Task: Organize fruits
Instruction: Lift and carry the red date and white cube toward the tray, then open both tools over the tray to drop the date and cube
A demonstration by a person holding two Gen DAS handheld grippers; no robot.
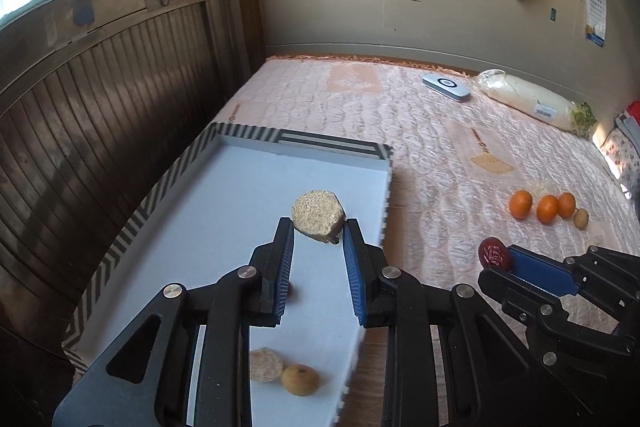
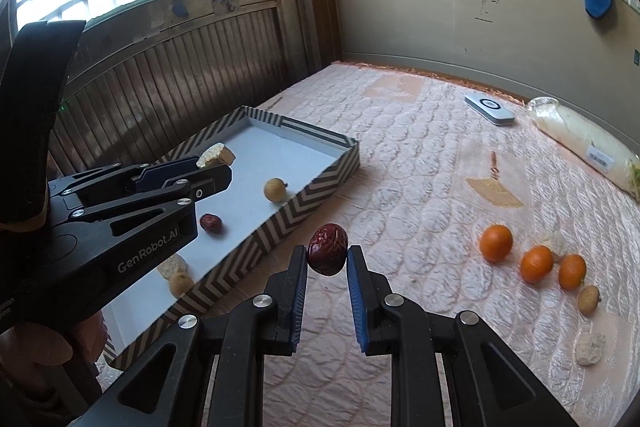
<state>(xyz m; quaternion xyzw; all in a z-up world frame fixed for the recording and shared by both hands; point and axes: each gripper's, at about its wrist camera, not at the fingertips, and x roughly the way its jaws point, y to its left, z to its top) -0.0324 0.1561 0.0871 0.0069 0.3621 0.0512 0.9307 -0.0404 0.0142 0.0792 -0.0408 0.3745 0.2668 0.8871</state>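
We've got the left gripper [image 1: 318, 241] pinching a tan crumbly round [image 1: 318, 215] over the tray [image 1: 132, 223], the right gripper [image 2: 327, 261] pinching a red date [image 2: 327, 249] just short of its rim. Tray holds a few pieces already; farther out on the bed [image 2: 420, 155], three oranges [image 2: 536, 263] and some small brown fruit still wait.

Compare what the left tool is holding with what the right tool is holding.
The left tool grips a pale, grainy, flat-sided cake piece; the right tool grips a dark red, wrinkled, oval date. The cake piece hangs over the white floor of the striped tray; the date hangs outside it, over the pink quilt. Both are pinched at the fingertips, off the surface.
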